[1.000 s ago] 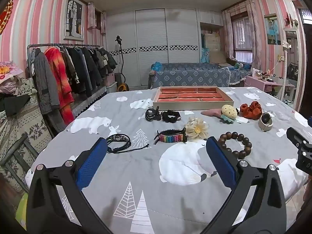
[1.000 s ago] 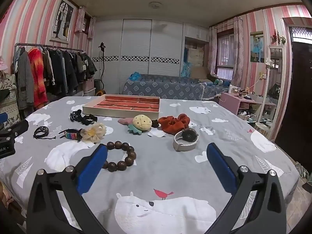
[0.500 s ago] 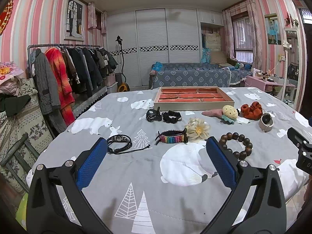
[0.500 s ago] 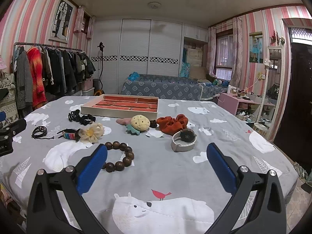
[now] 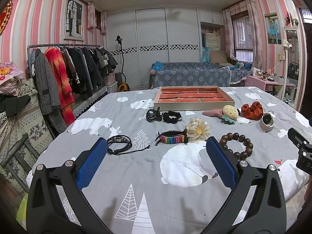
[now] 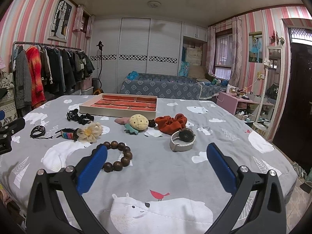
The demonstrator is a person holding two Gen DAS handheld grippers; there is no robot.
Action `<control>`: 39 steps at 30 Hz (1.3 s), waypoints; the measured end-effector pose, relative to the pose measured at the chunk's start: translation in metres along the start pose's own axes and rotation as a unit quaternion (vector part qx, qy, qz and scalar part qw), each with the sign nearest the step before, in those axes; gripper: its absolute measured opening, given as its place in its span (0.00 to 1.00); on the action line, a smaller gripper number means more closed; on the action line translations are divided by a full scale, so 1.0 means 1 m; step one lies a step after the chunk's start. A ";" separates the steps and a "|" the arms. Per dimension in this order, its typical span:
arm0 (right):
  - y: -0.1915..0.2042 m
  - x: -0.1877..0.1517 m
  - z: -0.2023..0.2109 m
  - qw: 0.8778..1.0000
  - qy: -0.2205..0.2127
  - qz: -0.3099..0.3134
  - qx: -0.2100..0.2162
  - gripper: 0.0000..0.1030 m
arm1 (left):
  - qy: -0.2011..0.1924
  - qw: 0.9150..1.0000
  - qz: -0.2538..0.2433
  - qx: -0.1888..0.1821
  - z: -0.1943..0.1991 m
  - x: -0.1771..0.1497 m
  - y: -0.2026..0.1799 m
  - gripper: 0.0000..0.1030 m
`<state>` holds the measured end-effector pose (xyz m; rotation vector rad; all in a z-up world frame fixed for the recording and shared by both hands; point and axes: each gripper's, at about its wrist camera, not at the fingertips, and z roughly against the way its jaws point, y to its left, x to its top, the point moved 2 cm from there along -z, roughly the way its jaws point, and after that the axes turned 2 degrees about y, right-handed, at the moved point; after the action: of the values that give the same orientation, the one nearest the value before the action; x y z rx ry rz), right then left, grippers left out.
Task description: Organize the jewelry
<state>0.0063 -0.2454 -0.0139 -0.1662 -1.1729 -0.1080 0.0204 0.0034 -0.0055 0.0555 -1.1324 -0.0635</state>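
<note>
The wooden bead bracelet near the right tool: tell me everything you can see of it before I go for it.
The wooden bead bracelet is a closed loop of large, round, dark brown glossy beads that look like polished wood. It lies flat on the grey polar-bear bedspread, apart from the other pieces; the cream fabric flower is its nearest neighbour. The right tool is open, and its left pad hides the loop's near-left beads in the right wrist view. I cannot tell if pad and beads touch.

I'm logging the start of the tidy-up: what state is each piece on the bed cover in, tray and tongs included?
Tray: empty, compartments bare.
Wooden bead bracelet: loose on the cover.
Rainbow bracelet: on the cover, touching the flower clip.
Black cord bracelet: on the cover, cord trailing.
Watch: band closed in a loop.
Left tongs: open, empty.
Right tongs: open, empty.
</note>
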 end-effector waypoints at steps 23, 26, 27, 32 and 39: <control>-0.002 -0.003 -0.001 1.000 0.002 -0.005 -0.003 0.96 | 0.001 1.000 0.000 0.001 -0.001 0.000 0.000 0.95; -0.001 -0.004 -0.001 1.000 0.004 -0.003 -0.002 0.96 | 0.001 1.000 0.000 0.001 -0.001 0.000 0.000 0.95; -0.001 -0.004 -0.001 1.000 0.004 -0.003 -0.003 0.96 | 0.001 1.000 0.000 0.001 -0.001 0.000 0.000 0.95; -0.001 -0.005 -0.001 1.000 0.005 -0.004 -0.003 0.96 | 0.000 1.000 0.001 0.001 -0.001 0.000 0.001 0.95; -0.002 -0.005 -0.001 1.000 0.005 -0.004 -0.003 0.96 | 0.002 1.000 -0.001 0.001 -0.001 -0.002 0.000 0.95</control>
<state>0.0047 -0.2471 -0.0191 -0.1659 -1.1624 -0.1187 0.0209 0.0040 -0.0075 0.0577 -1.1285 -0.0641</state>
